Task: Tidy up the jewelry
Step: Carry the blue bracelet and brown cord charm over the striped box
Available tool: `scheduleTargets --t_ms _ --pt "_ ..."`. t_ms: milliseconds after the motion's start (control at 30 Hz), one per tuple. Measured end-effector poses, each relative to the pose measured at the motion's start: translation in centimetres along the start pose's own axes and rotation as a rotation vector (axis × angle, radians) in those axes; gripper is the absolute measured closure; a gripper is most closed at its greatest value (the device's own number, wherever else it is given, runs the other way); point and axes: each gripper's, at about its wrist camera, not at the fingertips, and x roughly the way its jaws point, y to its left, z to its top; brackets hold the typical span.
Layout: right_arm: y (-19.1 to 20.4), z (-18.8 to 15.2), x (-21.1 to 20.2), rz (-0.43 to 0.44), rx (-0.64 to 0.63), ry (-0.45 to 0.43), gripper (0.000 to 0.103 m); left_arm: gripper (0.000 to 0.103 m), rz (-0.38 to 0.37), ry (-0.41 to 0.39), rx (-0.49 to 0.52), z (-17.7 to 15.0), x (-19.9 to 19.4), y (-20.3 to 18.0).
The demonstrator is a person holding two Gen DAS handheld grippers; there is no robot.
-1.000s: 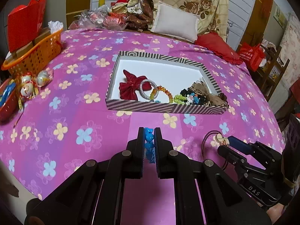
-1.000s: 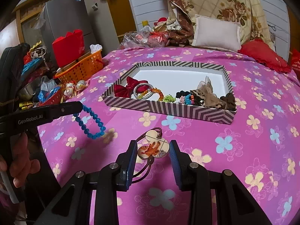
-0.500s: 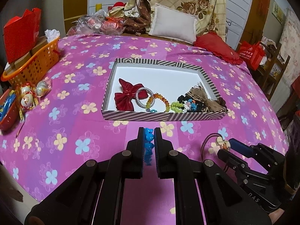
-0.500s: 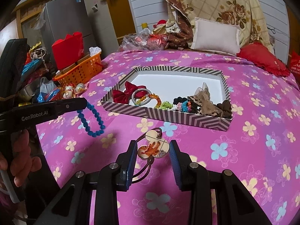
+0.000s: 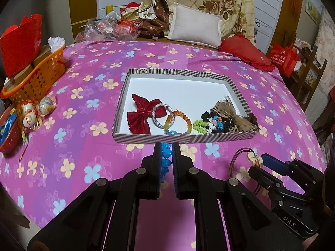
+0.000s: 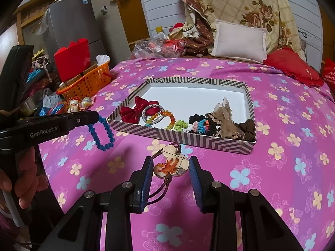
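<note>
Two labels readable: "GenRobot.AI" on left gripper (image 6: 95, 118), "DAS" on right gripper (image 5: 258, 161). Left gripper clamped on blue bead bracelet (image 6: 101, 132), dangling above the flowered pink tabletop (image 6: 282, 167) near the striped tray's (image 5: 178, 139) left corner. Right gripper clamped on shell-disc hair tie (image 6: 170, 164), just before the tray's near wall. Tray holds red bow (image 5: 142, 113), bangles, scrunchies. Orange basket (image 5: 35, 77) far left.
</note>
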Motion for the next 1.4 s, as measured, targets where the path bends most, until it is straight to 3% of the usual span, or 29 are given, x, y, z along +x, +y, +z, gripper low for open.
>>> scheduleTargets --t_ms 733,1400 --pt "-3.2 4.0 2.6 -0.006 0.031 0.004 0.069 0.095 0.032 0.009 0.008 5.4 3.5 -0.4" --pt "-6.2 8.2 8.9 -0.011 0.096 0.028 0.069 0.095 0.003 0.076 0.025 7.9 10.0 -2.8"
